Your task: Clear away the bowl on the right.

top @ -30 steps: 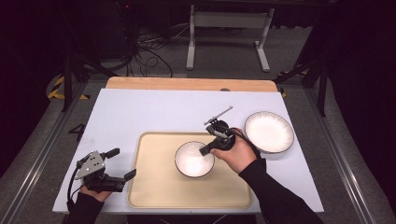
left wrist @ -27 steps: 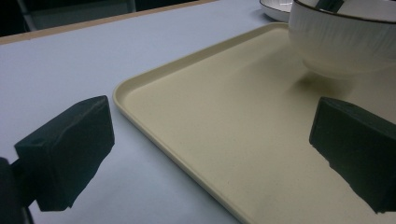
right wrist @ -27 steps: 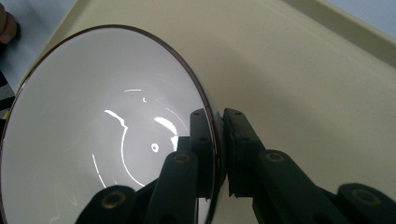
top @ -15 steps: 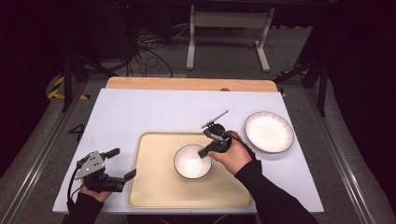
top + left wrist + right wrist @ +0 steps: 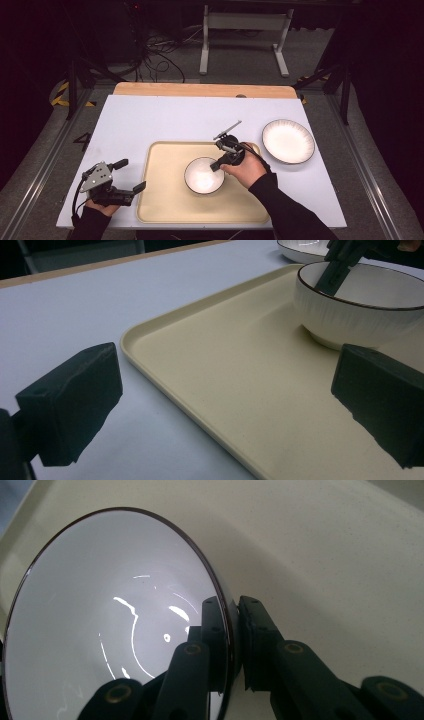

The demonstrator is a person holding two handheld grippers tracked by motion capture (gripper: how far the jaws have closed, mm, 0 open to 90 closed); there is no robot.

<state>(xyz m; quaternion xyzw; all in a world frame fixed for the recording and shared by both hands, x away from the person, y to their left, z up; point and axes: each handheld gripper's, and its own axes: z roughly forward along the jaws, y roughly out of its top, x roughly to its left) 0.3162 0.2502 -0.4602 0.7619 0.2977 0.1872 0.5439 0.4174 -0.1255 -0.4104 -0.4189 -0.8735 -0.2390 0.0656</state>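
A white bowl (image 5: 202, 176) with a dark rim sits on the beige tray (image 5: 165, 200) near the table's front. My right gripper (image 5: 217, 166) is shut on the bowl's right rim; in the right gripper view one jaw lies inside the bowl (image 5: 115, 620) and the other outside, pinching the rim at my right gripper (image 5: 233, 630). My left gripper (image 5: 131, 176) rests open on the white table, just left of the tray. In the left gripper view the tray (image 5: 240, 390) and the bowl (image 5: 360, 310) lie ahead between its wide-apart jaws.
A white plate (image 5: 288, 141) with a dark rim lies on the table to the right of the tray, and its edge (image 5: 305, 246) shows far off in the left gripper view. A wooden strip (image 5: 200, 90) runs along the table's far edge.
The right gripper has carried the bowl a little toward the left and front of the tray. The left gripper has stayed put.
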